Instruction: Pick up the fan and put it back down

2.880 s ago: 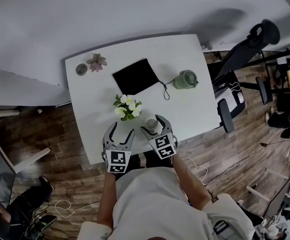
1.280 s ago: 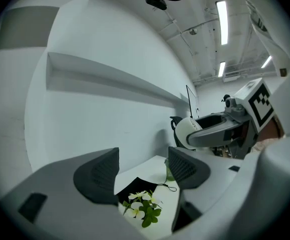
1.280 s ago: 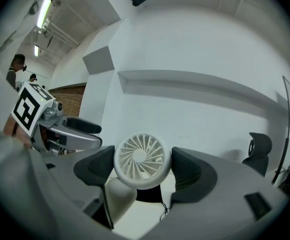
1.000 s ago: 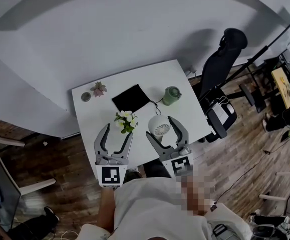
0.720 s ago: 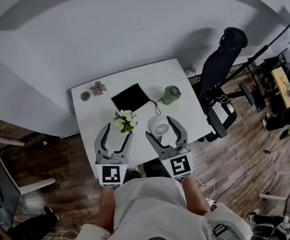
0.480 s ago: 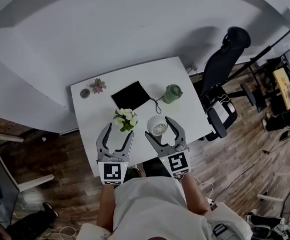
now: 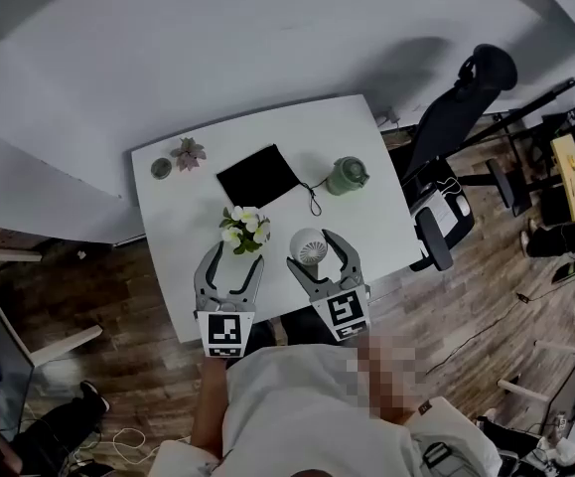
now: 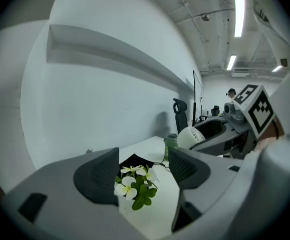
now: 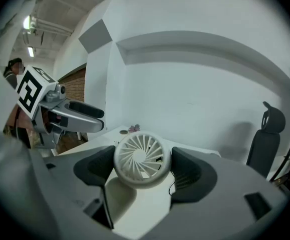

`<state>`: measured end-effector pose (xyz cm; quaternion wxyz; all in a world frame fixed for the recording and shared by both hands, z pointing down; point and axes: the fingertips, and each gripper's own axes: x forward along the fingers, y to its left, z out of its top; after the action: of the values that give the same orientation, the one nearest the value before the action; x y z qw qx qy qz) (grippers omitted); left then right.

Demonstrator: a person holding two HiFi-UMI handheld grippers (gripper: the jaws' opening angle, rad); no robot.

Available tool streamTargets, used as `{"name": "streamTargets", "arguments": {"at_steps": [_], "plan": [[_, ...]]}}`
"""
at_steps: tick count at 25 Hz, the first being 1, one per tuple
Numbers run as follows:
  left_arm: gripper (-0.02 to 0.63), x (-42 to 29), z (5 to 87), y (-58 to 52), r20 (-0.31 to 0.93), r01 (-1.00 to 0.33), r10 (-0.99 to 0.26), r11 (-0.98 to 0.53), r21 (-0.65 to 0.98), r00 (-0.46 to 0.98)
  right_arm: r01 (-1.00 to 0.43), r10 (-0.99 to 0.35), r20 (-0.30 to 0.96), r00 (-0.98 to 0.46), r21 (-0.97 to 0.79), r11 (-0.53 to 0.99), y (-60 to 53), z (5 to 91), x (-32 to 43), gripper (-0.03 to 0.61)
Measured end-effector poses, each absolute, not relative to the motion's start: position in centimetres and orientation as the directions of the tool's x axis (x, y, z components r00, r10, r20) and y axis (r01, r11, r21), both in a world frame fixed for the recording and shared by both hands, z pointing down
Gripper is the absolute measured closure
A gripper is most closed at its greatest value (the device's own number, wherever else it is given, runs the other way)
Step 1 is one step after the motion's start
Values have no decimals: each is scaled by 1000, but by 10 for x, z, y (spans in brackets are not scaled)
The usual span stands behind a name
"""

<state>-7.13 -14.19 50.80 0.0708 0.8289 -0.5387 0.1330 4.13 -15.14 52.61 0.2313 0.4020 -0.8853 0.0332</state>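
White wall ran behind the far edge of the white table in the head view. Wooden floor lay around its other sides, and a black office chair stood just off its right edge. The right gripper was clamped on the round white fan near the near edge, with bare tabletop to the fan's right. The left gripper sat beside it, jaws apart, just short of the white flowers. Farther back lay a black pouch, its cord running toward a lidded green jar whose contents were hidden. A succulent and a small round pot occupied the far-left corner.

The left gripper view showed nothing between the spread pads, the flowers lying beyond the gap.

The right gripper view showed both pads pressed against the fan's sides. Whether the fan touched the table could not be told.
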Motion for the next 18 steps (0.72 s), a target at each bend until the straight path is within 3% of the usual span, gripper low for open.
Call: {"name": "streamTargets", "arguments": {"at_steps": [18], "plan": [[311,-66,599,-145,479,-929,-806,-366,56,347,-683,-542,622,-565,16,730,-154,633,45,219]]}}
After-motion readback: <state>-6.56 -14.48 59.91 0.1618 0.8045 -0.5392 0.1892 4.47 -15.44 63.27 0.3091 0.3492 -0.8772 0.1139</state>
